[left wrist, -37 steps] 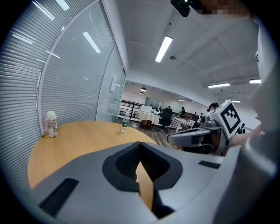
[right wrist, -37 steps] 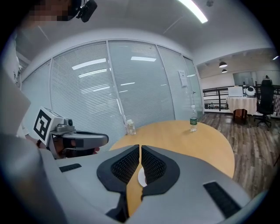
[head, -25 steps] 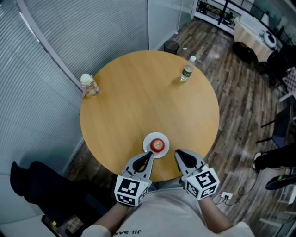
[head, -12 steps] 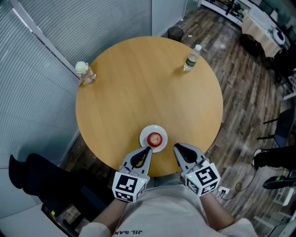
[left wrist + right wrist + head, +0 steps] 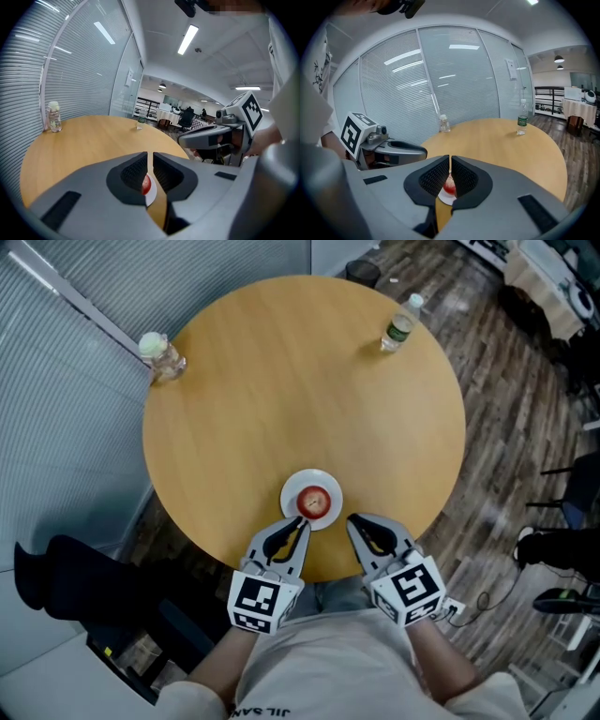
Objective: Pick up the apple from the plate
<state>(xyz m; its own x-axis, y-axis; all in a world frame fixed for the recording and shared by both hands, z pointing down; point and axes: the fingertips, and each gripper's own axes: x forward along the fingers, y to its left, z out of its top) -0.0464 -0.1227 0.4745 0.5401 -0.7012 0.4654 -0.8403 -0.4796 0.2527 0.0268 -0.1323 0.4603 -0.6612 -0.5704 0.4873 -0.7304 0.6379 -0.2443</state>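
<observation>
A red apple (image 5: 316, 503) sits on a small white plate (image 5: 292, 487) near the front edge of the round wooden table (image 5: 300, 381). My left gripper (image 5: 302, 523) hovers just short of the plate's near-left side. Its jaws are opening, with only a thin slit showing and nothing between them. My right gripper (image 5: 352, 519) hangs off the plate's near-right side, shut and empty. In the left gripper view the apple (image 5: 146, 185) and plate (image 5: 152, 197) peek out under the left gripper (image 5: 150, 154). In the right gripper view the apple (image 5: 449, 188) lies below the right gripper (image 5: 450, 158).
A green-labelled water bottle (image 5: 400, 324) stands at the table's far right edge and a pale-capped bottle (image 5: 157, 354) at its far left edge. A blind-covered glass wall (image 5: 66, 427) runs along the left. Dark wood floor with office furniture lies to the right.
Both grippers have sunk toward the table's front edge and their tips have closed in on the plate. The apple and plate have not moved.
</observation>
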